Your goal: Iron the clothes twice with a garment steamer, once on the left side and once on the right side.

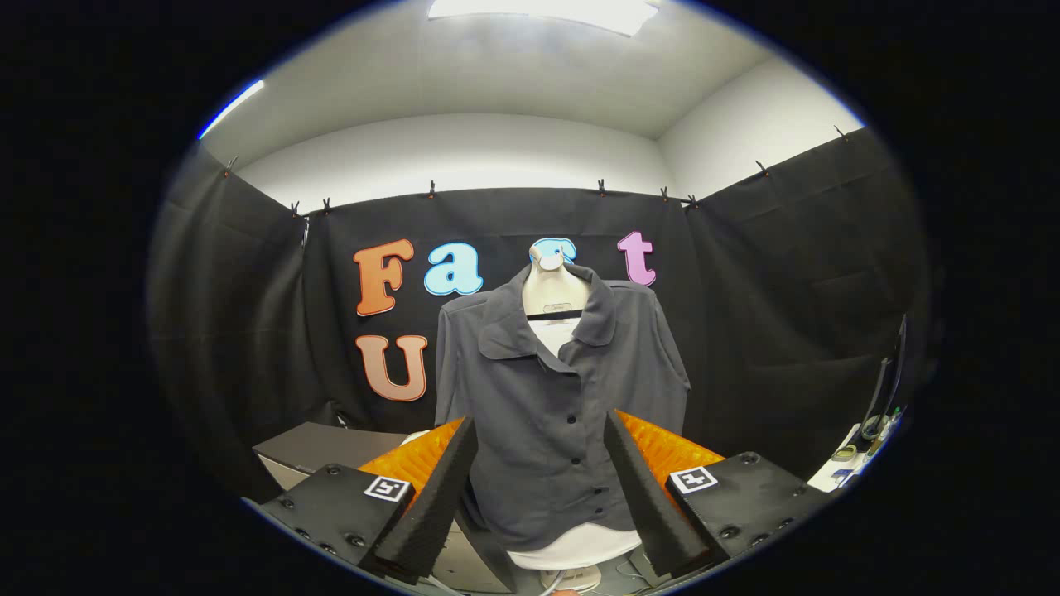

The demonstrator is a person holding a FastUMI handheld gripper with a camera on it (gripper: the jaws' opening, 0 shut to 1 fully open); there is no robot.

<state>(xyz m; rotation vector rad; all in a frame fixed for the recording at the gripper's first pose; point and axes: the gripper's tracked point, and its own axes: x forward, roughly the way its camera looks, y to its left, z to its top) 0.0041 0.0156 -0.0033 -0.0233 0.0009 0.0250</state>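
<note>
One dark grey shirt hung on pale mannequin torso straight ahead of me, buttoned, collar open, white layer showing at neck and below hem. My gripper sat with jaws wide apart, nothing held; both fingers framed shirt's lower front, not touching it. Mannequin base partly hidden behind fingers. Grey box beyond left finger, half cut off. Small clutter far right, too blurred to identify.
</note>
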